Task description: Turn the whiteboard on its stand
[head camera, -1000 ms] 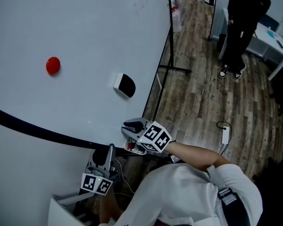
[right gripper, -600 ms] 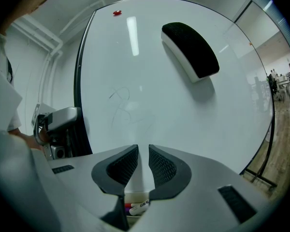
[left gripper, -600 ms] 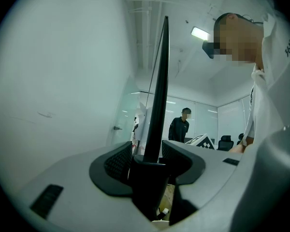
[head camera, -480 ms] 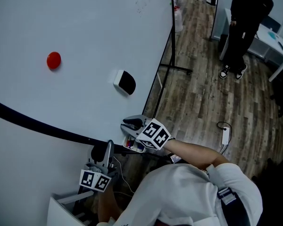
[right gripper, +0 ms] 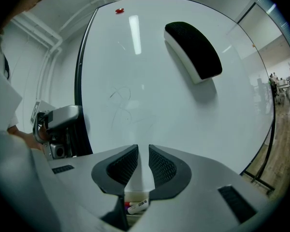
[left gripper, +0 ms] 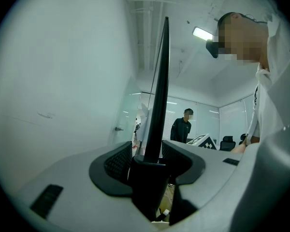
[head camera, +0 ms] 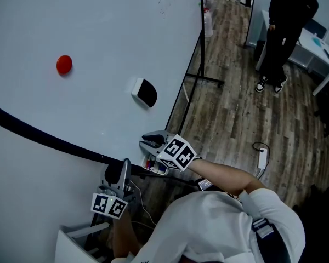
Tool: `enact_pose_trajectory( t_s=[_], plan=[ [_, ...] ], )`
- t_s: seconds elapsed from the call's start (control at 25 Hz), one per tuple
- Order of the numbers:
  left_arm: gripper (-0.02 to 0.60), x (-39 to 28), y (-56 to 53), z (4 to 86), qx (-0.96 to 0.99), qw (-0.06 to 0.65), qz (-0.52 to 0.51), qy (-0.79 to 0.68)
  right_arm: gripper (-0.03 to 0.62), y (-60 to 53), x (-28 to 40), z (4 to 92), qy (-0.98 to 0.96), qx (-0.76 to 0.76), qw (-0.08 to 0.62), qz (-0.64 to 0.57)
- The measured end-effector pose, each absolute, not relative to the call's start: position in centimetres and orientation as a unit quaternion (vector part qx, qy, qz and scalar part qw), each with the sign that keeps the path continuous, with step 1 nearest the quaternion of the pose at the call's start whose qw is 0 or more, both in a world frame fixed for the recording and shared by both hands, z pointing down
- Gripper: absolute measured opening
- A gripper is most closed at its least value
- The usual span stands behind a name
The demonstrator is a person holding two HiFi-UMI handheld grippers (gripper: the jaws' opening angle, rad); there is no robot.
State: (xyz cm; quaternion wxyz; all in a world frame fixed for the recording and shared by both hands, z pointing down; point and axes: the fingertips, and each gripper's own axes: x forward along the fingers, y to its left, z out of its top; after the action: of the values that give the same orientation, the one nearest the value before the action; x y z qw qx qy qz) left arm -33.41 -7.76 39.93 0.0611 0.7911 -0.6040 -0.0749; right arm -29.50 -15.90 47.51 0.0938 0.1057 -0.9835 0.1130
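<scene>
Overhead, the large white whiteboard with a black frame [head camera: 109,26] fills the head view's left, tilted on its black metal stand [head camera: 200,80], which rests on the wood-plank floor [head camera: 236,114]. A round red magnet [head camera: 64,64] and a black-and-white eraser [head camera: 144,92] cling to its face, well apart. The left tool [head camera: 123,167] sits at the board's lower edge; in its own view the left tool [left gripper: 150,161] has its jaws partly apart and clamped on the black frame strip [left gripper: 159,91]. The right tool [head camera: 151,142] meets the same edge further along, its jaws nearly together on a thin white lip [right gripper: 141,170] above a white marker [right gripper: 137,204]. A person in black clothes [head camera: 288,21] stands well away.
</scene>
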Motion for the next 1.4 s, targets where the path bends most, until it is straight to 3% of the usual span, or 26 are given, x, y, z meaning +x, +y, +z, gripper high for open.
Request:
enact_pose_trajectory(
  t_s=[1.4],
  plan=[
    [0.190, -35.7, -10.9, 40.5, 0.788, 0.058, -0.089, -0.607, 0.077, -19.0, -31.2, 48.1, -0.983, 0.117, 0.113, 0.084]
  ],
)
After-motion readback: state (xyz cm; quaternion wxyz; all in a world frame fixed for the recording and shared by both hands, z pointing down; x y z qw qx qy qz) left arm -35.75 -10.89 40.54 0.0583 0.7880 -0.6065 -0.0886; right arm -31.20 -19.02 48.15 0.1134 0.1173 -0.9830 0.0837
